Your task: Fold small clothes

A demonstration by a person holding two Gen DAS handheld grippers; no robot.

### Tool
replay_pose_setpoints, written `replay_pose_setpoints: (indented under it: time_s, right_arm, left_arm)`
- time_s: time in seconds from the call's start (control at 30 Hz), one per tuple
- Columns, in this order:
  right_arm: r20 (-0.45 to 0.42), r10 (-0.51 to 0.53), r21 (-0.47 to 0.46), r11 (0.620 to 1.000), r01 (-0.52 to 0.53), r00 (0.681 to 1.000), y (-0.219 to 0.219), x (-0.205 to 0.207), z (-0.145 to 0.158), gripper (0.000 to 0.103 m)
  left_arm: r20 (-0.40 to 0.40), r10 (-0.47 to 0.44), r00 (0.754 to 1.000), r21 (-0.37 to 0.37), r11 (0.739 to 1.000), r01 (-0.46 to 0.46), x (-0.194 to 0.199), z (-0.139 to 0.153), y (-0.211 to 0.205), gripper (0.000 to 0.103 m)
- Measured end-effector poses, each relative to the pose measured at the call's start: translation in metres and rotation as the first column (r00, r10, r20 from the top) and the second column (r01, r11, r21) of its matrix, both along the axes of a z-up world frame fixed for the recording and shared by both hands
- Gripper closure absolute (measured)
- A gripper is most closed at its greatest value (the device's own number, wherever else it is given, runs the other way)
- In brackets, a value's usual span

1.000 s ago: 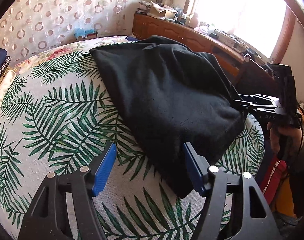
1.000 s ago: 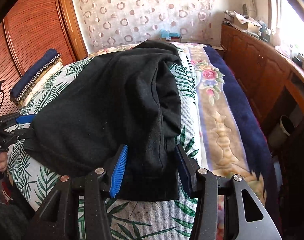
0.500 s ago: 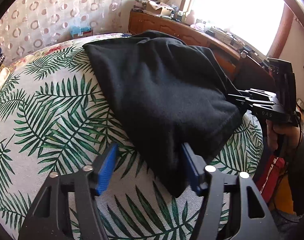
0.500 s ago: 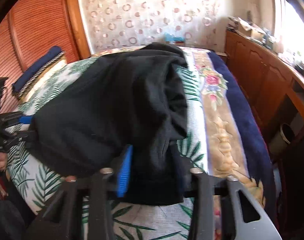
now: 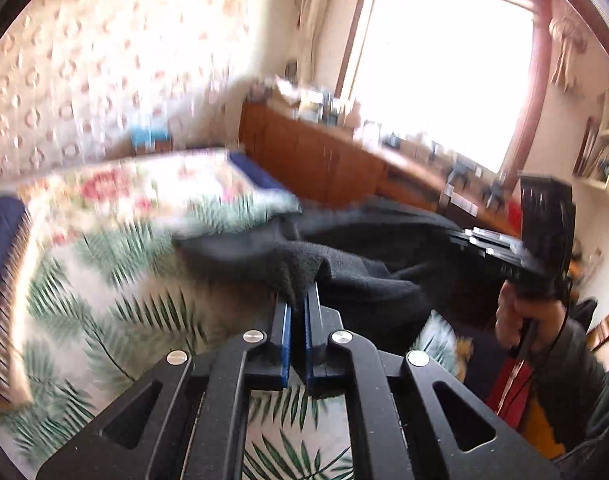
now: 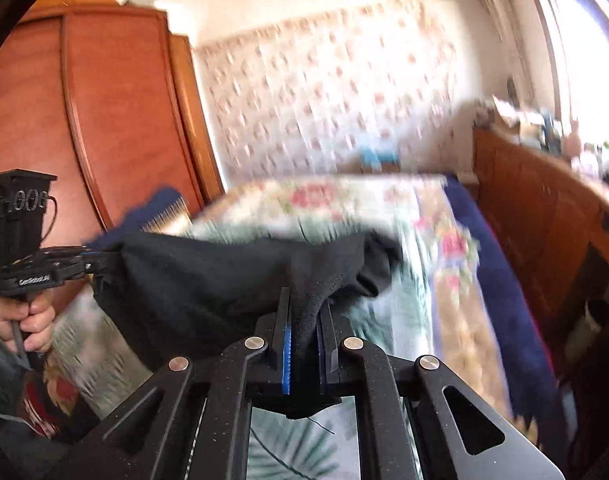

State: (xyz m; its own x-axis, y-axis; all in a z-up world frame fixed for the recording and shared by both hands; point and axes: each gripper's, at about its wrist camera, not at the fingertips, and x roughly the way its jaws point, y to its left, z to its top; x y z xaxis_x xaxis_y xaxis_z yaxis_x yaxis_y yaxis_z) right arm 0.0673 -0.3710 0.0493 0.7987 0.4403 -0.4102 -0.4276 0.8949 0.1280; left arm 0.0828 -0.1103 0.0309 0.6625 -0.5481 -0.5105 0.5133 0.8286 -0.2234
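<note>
Left wrist view: my left gripper (image 5: 297, 300) is clenched on a corner of the black fleece garment (image 5: 356, 276); its blue pads (image 5: 287, 332) pinch the fabric right at the tips; the garment stretches off to the right, above the palm-leaf print bedspread (image 5: 116, 312), toward my right gripper (image 5: 470, 240), gripped in my right hand (image 5: 524, 320). Right wrist view: the right gripper (image 6: 305, 306) has its jaws closing with a bunch of the same garment (image 6: 208, 280) pressed between them; the cloth hangs slack leftward to the left gripper (image 6: 98, 258), near the tall wooden wardrobe (image 6: 104, 120); the background is blurred.
</note>
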Motion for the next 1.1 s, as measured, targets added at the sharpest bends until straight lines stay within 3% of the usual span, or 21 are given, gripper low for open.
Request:
replay_pose_setpoints:
  time_s: [0.17, 0.27, 0.4, 0.6, 0.73, 0.8, 0.9, 1.03, 1.1]
  right_arm:
    - [0.139, 0.046, 0.014, 0.999, -0.048, 0.989, 0.013, -0.02, 0.07, 0.094]
    - [0.198, 0.07, -0.011, 0.998, -0.069, 0.978, 0.027, -0.02, 0.103, 0.094]
    - [0.207, 0.102, -0.045, 0.994, -0.095, 0.973, 0.05, 0.008, 0.127, 0.094]
    - [0.226, 0.102, -0.089, 0.992, -0.084, 0.969, 0.087, 0.075, 0.146, 0.095]
    - [0.268, 0.09, -0.085, 0.994, -0.07, 0.959, 0.11, 0.089, 0.155, 0.094]
    - [0.273, 0.104, -0.08, 0.993, -0.086, 0.956, 0.117, 0.083, 0.147, 0.094]
    - [0.222, 0.145, -0.117, 0.986, -0.121, 0.964, 0.118, 0.071, 0.105, 0.095]
    - [0.024, 0.213, -0.136, 0.969, -0.208, 0.977, 0.099, 0.042, 0.009, 0.094]
    - [-0.099, 0.235, -0.139, 0.959, -0.247, 0.967, 0.099, 0.028, -0.047, 0.094]
  left_arm:
    - [0.119, 0.032, 0.992, -0.032, 0.999, -0.028, -0.016, 0.071, 0.023, 0.097]
    - [0.154, 0.072, 0.985, -0.032, 0.997, -0.068, -0.014, 0.097, 0.038, 0.097]
    - [0.166, 0.129, 0.978, -0.021, 0.992, -0.127, 0.003, 0.108, 0.058, 0.097]
    - [0.215, 0.236, 0.948, 0.023, 0.969, -0.247, 0.039, 0.117, 0.086, 0.097]
    - [0.265, 0.267, 0.926, 0.02, 0.959, -0.283, 0.034, 0.129, 0.101, 0.097]
    - [0.271, 0.267, 0.925, 0.028, 0.958, -0.285, 0.023, 0.123, 0.106, 0.097]
    - [0.222, 0.251, 0.942, 0.066, 0.96, -0.272, 0.008, 0.081, 0.105, 0.097]
    - [0.037, 0.204, 0.978, 0.139, 0.968, -0.208, -0.03, -0.026, 0.098, 0.097]
    - [-0.06, 0.2, 0.978, 0.163, 0.969, -0.188, -0.04, -0.067, 0.091, 0.097]
